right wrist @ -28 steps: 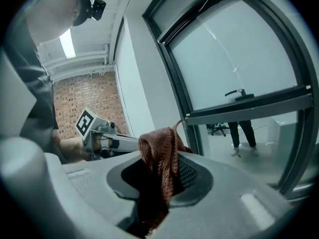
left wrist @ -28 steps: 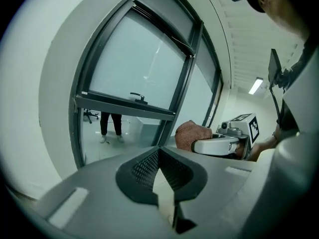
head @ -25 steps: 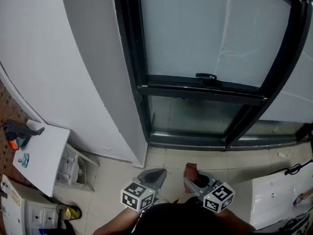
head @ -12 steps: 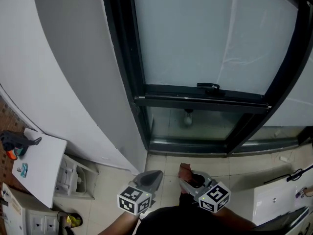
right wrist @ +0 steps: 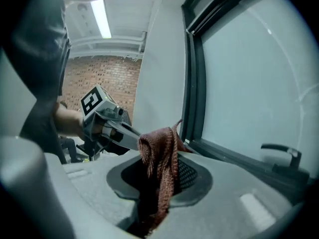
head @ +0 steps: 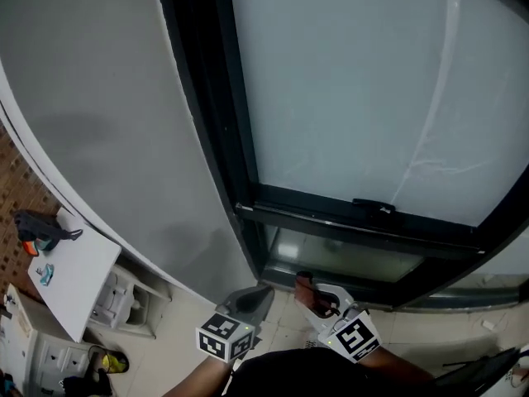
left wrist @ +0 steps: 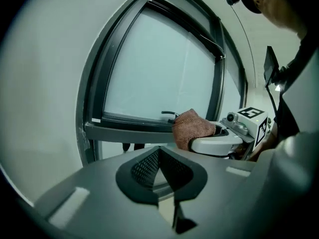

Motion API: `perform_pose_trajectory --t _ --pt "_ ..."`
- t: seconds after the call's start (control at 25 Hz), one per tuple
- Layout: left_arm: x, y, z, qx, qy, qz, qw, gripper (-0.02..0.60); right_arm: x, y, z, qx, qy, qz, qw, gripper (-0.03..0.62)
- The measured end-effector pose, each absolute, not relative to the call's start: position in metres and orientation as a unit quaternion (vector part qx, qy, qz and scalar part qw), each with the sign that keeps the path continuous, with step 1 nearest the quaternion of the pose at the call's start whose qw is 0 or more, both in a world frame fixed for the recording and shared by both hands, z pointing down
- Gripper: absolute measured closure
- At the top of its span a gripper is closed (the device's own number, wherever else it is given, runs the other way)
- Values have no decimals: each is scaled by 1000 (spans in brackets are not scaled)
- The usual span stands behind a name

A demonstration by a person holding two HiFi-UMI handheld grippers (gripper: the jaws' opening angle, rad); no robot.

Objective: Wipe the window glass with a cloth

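Observation:
The window glass (head: 355, 98) is a big pale pane in a dark frame (head: 207, 98), high and ahead of me. A small black handle (head: 374, 207) sits on the crossbar below it. My right gripper (head: 312, 292) is shut on a reddish-brown cloth (head: 303, 284), low in front of the lower pane and short of the glass. In the right gripper view the cloth (right wrist: 162, 158) hangs bunched out of the jaws. My left gripper (head: 261, 291) is beside it, shut and holding nothing. In the left gripper view the cloth (left wrist: 192, 128) shows beyond the shut tips of the left gripper (left wrist: 159, 152).
A white wall (head: 99, 122) runs left of the frame. Lower left stands a white table (head: 70, 284) with a dark tool (head: 37, 226) on it. A narrow lower pane (head: 347, 259) sits under the crossbar. A brick wall (right wrist: 114, 78) shows behind.
The window has come closer and fills more of the head view. Both grippers have moved forward toward the lower frame. The right one still holds the cloth.

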State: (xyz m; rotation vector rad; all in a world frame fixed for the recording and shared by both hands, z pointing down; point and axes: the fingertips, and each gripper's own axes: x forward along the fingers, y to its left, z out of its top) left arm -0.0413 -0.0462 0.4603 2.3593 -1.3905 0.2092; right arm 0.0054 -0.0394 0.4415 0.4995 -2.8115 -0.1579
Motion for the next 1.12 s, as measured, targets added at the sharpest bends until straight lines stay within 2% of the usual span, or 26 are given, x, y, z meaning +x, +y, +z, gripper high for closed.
perform_pose_trajectory --t 0.32,0.56,0.76,1.12 --pt "-33 -113 457 824 -523 95 194 565 -3 -123 403 145 -947 -226 173 516" --pt "-40 -141 444 843 -497 83 188 565 -45 -167 349 169 -878 -409 183 516" --pt "-62 -151 439 866 -458 94 181 565 -91 -205 292 235 -771 -549 222 516" --pt "-84 -158 437 907 -378 95 158 565 -139 -279 191 339 -633 -637 280 516"
